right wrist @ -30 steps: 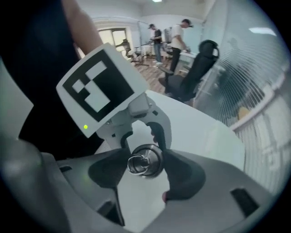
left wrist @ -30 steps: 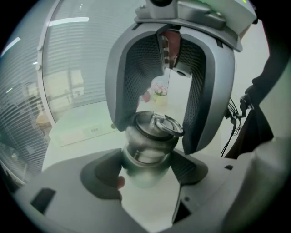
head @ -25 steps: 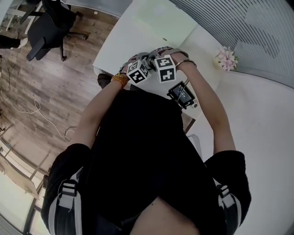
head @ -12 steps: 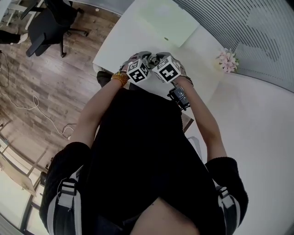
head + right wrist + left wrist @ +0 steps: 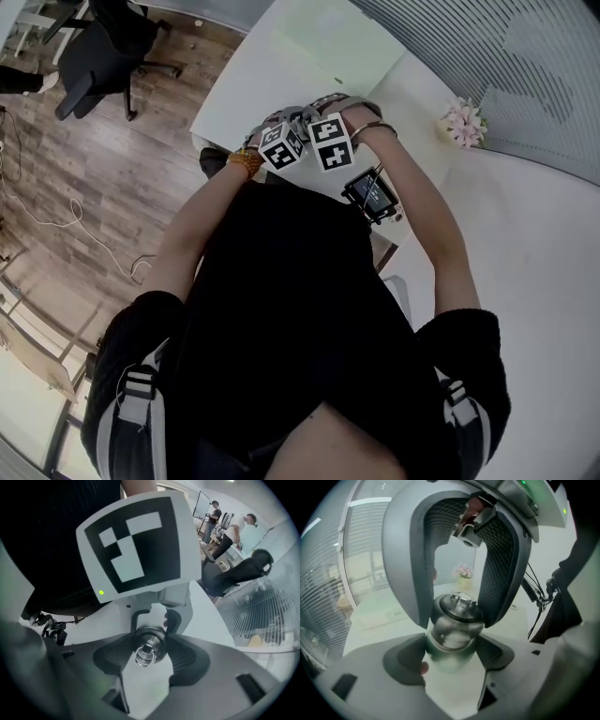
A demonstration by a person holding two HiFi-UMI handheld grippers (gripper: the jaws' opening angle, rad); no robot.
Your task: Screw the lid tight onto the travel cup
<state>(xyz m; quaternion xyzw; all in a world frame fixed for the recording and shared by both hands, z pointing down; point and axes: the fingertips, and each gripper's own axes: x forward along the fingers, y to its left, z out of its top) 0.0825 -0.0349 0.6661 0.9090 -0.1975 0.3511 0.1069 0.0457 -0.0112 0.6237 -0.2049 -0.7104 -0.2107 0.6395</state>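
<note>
gripper views alone show left claw clamping the travel cup, right claw pinching its lid.

readable text: none anywhere
left marker cube: black-and-white square pattern only, no letters or digits
right marker cube: same kind of pattern, no characters
small screen: 4 o'clock of the cubes, print too small
pale sheet: tiny dark mark, 9 o'clock in left gripper view, illegible
</note>
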